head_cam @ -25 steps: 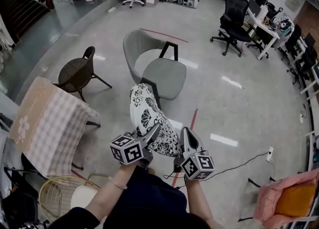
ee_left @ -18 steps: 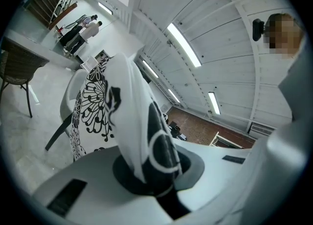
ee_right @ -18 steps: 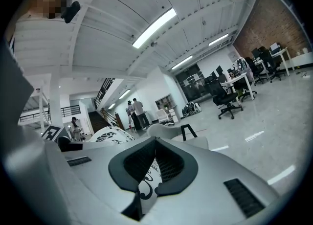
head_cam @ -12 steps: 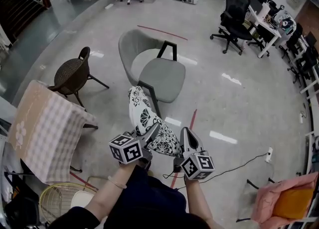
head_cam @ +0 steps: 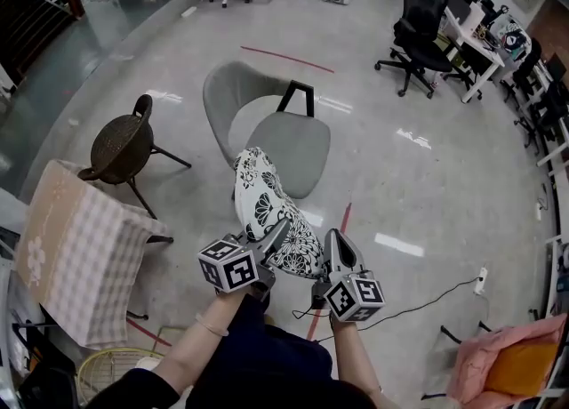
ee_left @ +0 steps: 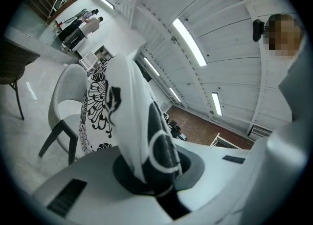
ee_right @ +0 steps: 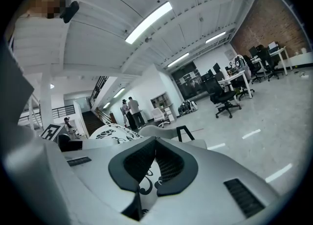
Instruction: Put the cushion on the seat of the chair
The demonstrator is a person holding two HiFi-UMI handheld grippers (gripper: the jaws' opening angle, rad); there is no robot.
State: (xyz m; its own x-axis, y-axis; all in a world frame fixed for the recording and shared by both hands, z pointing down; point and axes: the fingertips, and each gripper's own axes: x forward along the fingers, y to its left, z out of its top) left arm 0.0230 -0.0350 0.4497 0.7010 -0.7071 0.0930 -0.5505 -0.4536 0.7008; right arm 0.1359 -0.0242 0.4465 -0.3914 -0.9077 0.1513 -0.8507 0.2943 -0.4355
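The cushion (head_cam: 269, 212) is held up by its near edge, pinched in the closed left gripper (head_cam: 274, 240) and the closed right gripper (head_cam: 335, 247), its bulk standing out beyond the fingertips. The carry is judged in hand: the chair (head_cam: 227, 100) stands farther ahead. Next, the cushion must be brought over the seat (head_cam: 289, 145), laid flat, then released.
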